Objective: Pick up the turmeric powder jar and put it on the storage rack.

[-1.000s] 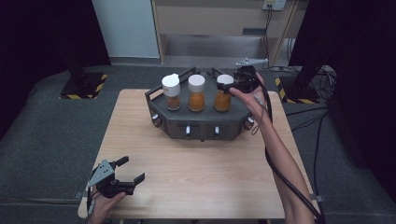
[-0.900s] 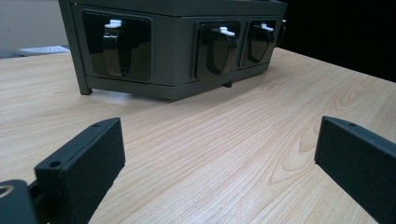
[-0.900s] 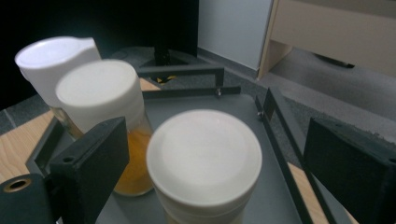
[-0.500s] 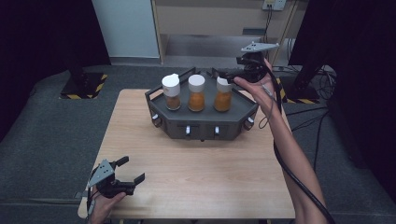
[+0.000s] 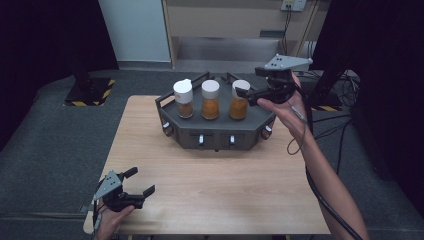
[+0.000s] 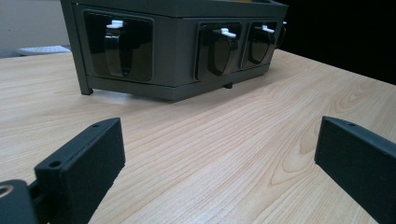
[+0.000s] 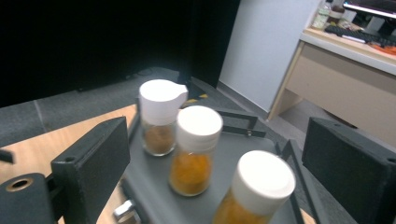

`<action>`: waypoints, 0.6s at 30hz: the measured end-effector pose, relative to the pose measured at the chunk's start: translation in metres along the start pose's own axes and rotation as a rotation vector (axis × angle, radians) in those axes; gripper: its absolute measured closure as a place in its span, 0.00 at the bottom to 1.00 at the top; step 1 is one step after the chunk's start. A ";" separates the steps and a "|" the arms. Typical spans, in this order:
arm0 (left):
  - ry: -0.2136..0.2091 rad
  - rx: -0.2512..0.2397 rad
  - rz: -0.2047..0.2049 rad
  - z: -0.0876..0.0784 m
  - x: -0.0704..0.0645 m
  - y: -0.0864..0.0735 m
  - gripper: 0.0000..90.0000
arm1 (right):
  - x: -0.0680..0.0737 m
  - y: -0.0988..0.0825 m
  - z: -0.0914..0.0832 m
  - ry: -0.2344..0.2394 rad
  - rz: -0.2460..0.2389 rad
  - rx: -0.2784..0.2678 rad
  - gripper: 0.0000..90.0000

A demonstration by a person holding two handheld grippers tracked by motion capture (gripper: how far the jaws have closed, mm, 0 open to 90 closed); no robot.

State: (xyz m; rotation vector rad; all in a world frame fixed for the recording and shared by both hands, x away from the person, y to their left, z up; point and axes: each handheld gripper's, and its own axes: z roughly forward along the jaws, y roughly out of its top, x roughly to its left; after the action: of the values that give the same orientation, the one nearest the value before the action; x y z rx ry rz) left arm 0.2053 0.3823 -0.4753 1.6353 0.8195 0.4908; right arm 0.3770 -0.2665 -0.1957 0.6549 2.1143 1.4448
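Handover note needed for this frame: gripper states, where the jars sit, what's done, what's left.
Left gripper: open, holding nothing, low over the near left corner of the table.
Right gripper: open, holding nothing, raised beside the right jar.
Three white-capped jars stand in a row on the dark tray: left jar, middle jar, right jar.
Done: no jar lifted off.
Left: probably grip the right jar; unconfirmed.

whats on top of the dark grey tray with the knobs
Three glass spice jars with white caps stand in a row on the dark grey tray, holding brown to orange powder. The jars cover the spots under them.
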 end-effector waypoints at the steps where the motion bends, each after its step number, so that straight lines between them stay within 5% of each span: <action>1: 0.001 0.000 -0.001 0.000 0.000 0.000 0.01 | 0.002 -0.003 -0.005 0.008 -0.001 -0.005 0.08; 11: 0.002 0.004 -0.014 0.001 0.001 -0.001 0.01 | 0.029 -0.033 -0.048 0.036 -0.022 -0.038 0.08; 18: 0.010 0.012 -0.009 0.000 0.000 -0.001 0.01 | 0.043 -0.061 -0.079 0.011 -0.029 -0.042 0.07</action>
State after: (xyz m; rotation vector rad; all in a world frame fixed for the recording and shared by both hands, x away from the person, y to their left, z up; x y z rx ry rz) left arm 0.2052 0.3819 -0.4759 1.6411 0.8385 0.4890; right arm 0.2867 -0.3146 -0.2331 0.5996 2.0874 1.4756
